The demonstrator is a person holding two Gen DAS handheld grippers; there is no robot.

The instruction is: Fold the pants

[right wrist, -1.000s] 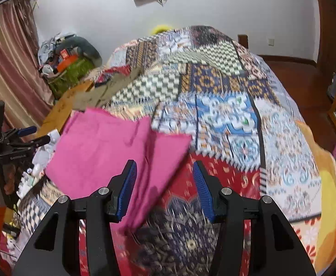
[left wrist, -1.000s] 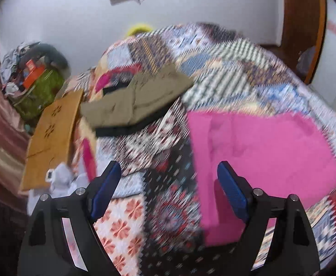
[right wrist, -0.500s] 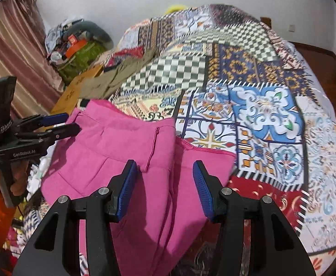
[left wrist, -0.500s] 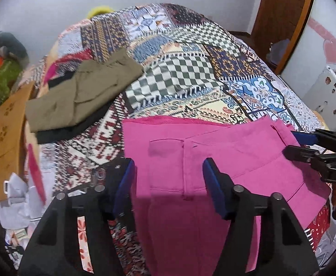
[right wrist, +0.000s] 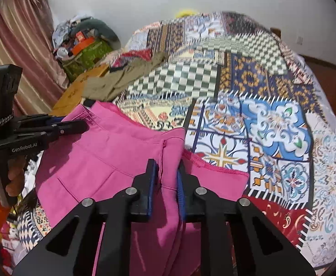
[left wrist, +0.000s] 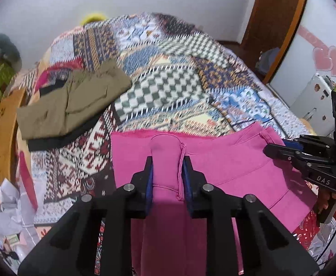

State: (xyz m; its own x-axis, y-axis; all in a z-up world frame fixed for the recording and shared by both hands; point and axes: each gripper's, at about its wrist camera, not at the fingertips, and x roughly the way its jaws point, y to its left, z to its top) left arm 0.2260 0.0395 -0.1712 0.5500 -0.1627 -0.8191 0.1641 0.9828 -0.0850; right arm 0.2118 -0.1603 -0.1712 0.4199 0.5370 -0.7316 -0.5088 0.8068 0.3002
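A: Pink pants lie at the near edge of the bed, waistband toward the middle of the patchwork bedspread, legs dropping over the near side.

B: And the left gripper?

A: Its jaws are closed on a raised ridge of pink cloth just below the waistband, the fabric bunched up between the blue pads.

B: The right gripper?

A: The same: jaws pinched on a fold of the pants near the waistband's right end, beside a frayed hem edge.

B: Each sees the other?

A: Yes. The right one shows at the pants' far right edge in the left view, the left one at the upper left corner in the right view.

B: What else sits on the bed?

A: Folded olive trousers over a dark garment, well apart from the pink ones, toward the far left.

B: Any open room?

A: Bare bedspread stretches beyond the waistband. A wooden board stands at the left edge.
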